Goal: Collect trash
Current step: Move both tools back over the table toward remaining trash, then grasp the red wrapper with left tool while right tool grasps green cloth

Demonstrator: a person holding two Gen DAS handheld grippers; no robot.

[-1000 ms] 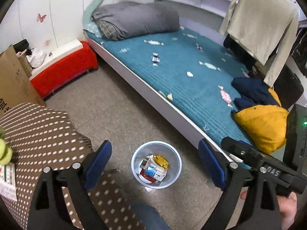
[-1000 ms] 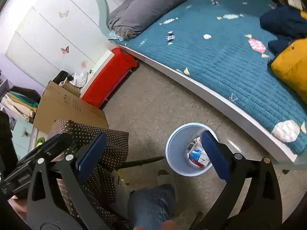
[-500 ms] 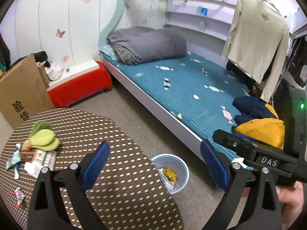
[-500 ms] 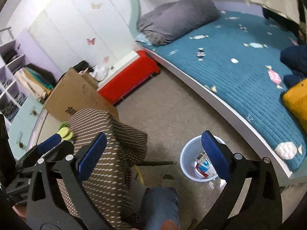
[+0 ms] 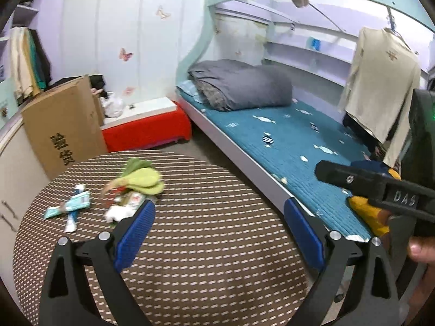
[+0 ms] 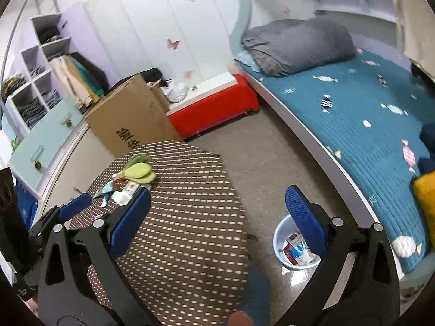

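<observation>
Your left gripper [image 5: 218,228] and right gripper [image 6: 217,217] both gape, empty, over the bench [image 5: 206,250]; wrappers [image 5: 76,203] lie far left, bin [image 6: 280,241] on the floor, right.

Left gripper [image 5: 218,228] hangs wide apart over table [image 5: 217,258], wrappers [image 5: 119,198] beyond.

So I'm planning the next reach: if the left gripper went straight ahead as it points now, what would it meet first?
Probably the round dotted table: the open left gripper looks across its bare far part. The trash pile lies left of that line. Depth is unclear.
</observation>
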